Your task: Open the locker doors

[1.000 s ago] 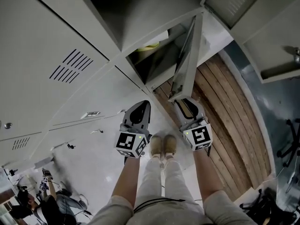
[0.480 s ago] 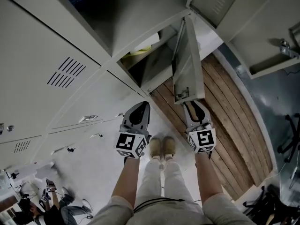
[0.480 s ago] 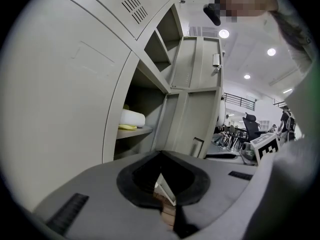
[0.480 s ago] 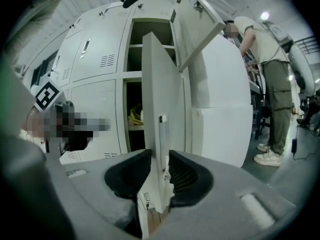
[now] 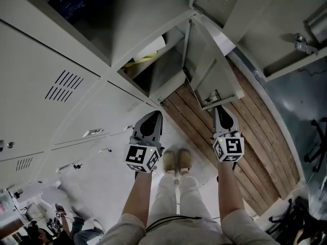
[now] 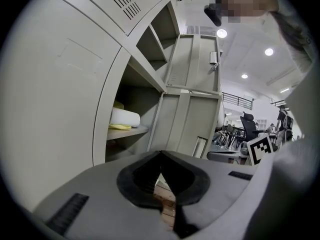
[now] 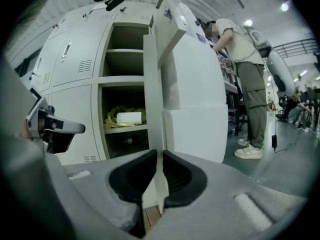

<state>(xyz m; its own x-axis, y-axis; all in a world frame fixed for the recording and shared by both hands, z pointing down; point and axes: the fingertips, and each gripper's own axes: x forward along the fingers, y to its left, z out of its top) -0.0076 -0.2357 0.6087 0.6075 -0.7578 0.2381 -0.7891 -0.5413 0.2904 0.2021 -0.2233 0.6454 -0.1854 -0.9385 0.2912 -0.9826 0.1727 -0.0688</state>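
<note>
A grey bank of lockers (image 5: 46,86) fills the left of the head view. One lower compartment (image 5: 153,68) stands open, with a white roll (image 7: 129,118) on yellow cloth on its shelf. Its door (image 5: 204,65) is swung out over the wooden floor. My right gripper (image 5: 220,108) is at the door's lower free edge; in the right gripper view the thin door edge (image 7: 152,109) runs between the pads, and the jaws are closing on it (image 7: 159,156). My left gripper (image 5: 152,117) hangs shut and empty in front of the closed lockers, its tips (image 6: 161,156) meeting.
Another door (image 5: 219,4) above is also open, with a latch plate (image 6: 213,58) showing. A person (image 7: 247,74) stands to the right behind the open door. Wooden boards (image 5: 255,137) and grey floor lie below. Office chairs (image 6: 248,124) stand further off.
The locker door has swung further open toward the right. My right gripper moved right with its lower edge and its jaws narrowed onto it. The left gripper stayed put.
</note>
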